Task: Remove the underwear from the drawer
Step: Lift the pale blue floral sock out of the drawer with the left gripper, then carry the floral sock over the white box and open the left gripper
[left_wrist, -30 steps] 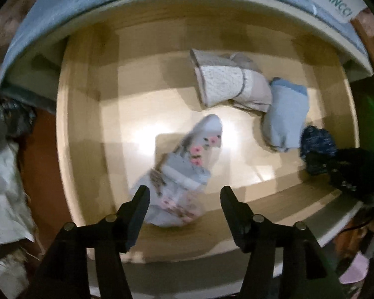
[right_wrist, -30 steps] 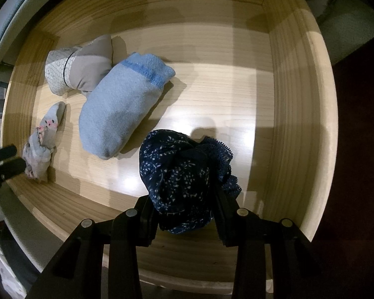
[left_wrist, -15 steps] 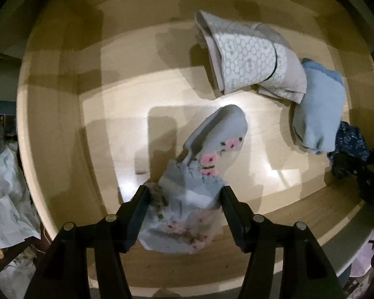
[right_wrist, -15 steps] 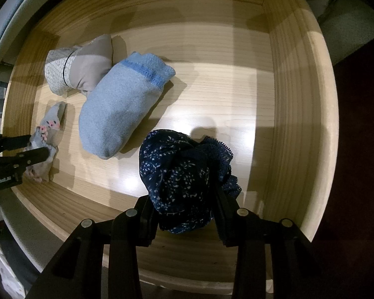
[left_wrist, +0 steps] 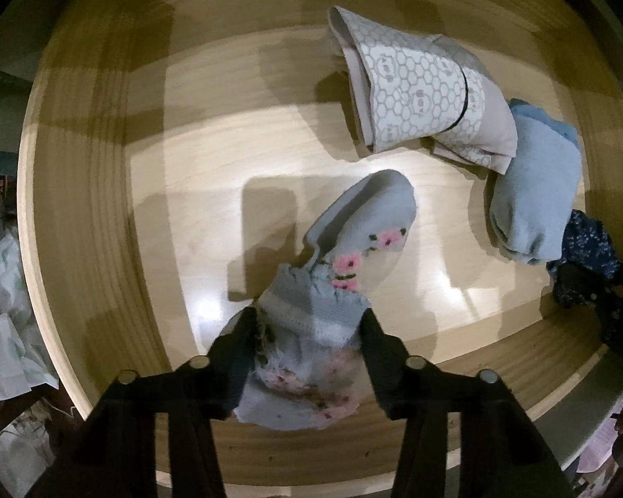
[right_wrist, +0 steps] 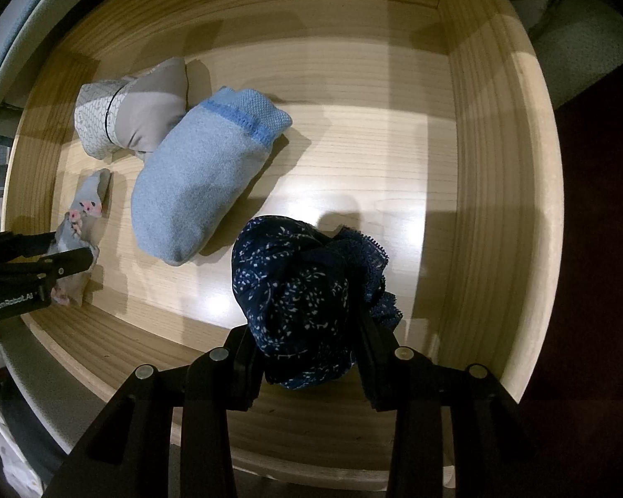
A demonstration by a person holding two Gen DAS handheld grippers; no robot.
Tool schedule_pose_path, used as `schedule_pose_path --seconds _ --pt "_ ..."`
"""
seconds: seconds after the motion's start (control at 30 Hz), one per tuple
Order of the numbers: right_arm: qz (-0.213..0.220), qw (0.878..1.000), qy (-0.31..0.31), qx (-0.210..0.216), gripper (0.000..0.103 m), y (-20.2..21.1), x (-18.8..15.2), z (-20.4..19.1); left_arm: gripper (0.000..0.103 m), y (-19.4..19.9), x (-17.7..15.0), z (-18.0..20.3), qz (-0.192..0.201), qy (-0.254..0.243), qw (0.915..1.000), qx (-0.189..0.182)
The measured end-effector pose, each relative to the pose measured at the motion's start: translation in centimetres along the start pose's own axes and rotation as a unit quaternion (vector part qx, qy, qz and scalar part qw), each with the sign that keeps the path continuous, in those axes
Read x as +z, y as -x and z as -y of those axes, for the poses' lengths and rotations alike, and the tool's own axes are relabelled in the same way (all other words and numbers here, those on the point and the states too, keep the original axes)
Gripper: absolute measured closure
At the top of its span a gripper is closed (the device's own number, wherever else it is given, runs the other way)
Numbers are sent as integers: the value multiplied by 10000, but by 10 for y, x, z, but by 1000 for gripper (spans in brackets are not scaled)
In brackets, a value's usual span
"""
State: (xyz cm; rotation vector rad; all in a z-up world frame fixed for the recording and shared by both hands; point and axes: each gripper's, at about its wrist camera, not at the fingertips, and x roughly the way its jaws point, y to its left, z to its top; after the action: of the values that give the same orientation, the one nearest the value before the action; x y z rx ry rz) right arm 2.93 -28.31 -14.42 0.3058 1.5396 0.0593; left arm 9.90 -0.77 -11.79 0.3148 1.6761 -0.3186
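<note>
In the left wrist view my left gripper (left_wrist: 307, 332) points straight down into the wooden drawer (left_wrist: 83, 207). Its jaws are closing, and both pads press the bunched end of a grey garment with pink flowers (left_wrist: 365, 224). The right wrist view has that same garment (right_wrist: 88, 203) at far left, with the left gripper (right_wrist: 62, 261) on it. My right gripper (right_wrist: 307, 340) is shut on a navy underwear bundle with white specks and a lace edge (right_wrist: 295, 282), near the drawer's front wall. The bundle (left_wrist: 589, 240) also peeks in at the right edge of the left wrist view.
A light blue folded roll (right_wrist: 195, 182) and a grey honeycomb-print roll (right_wrist: 120, 120) lie side by side on the drawer floor, between the two grippers. Bare wood shows at the drawer's right side (right_wrist: 394, 133). Crumpled pale material (left_wrist: 4, 332) sits outside the drawer's left wall.
My left gripper has sunk into the drawer over the floral garment, and its jaws have narrowed from wide apart onto the fabric. The right gripper and navy bundle have not moved.
</note>
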Motion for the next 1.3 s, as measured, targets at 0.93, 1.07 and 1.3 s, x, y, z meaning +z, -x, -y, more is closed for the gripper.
schedule_pose_path --seconds 0.93,1.07,1.3 --pt "-5 10000 31 -30 68 -1 1 1 74 109 -78 45 2023 -510 9769 463" --pt "-4 10000 38 -46 68 -1 0 0 74 146 -79 37 2454 -565 9669 416" --pt "2 9999 75 -91 68 0 -1 -1 74 218 -81 33 3207 -519 9455 200"
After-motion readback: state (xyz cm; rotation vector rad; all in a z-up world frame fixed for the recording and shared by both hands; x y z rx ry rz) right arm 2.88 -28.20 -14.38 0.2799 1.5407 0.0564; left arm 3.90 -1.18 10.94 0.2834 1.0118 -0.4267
